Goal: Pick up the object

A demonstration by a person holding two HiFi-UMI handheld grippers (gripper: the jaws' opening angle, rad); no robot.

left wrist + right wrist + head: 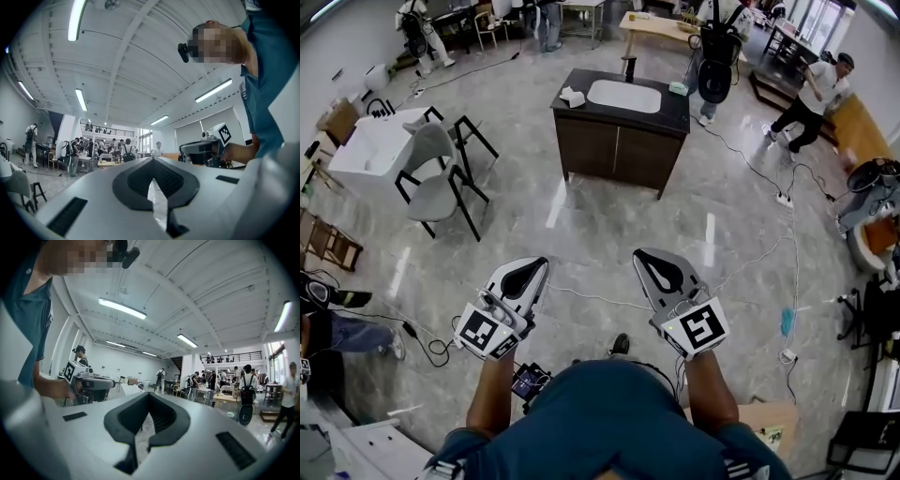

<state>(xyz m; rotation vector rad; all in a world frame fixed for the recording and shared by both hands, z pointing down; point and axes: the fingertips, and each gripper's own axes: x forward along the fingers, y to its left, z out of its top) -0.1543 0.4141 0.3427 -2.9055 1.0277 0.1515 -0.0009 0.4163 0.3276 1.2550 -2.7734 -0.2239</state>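
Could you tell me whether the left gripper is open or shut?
Shut: on the white, black-padded left gripper the jaws meet at their tips, nothing held between them.

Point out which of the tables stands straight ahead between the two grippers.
The dark brown cabinet with a white rectangular inset in its top. The white table sits off left; the light wooden table stands farther back.

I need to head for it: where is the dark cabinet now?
Head view: the dark cabinet stands top centre, ahead of the left gripper and right gripper, right of the grey chair.
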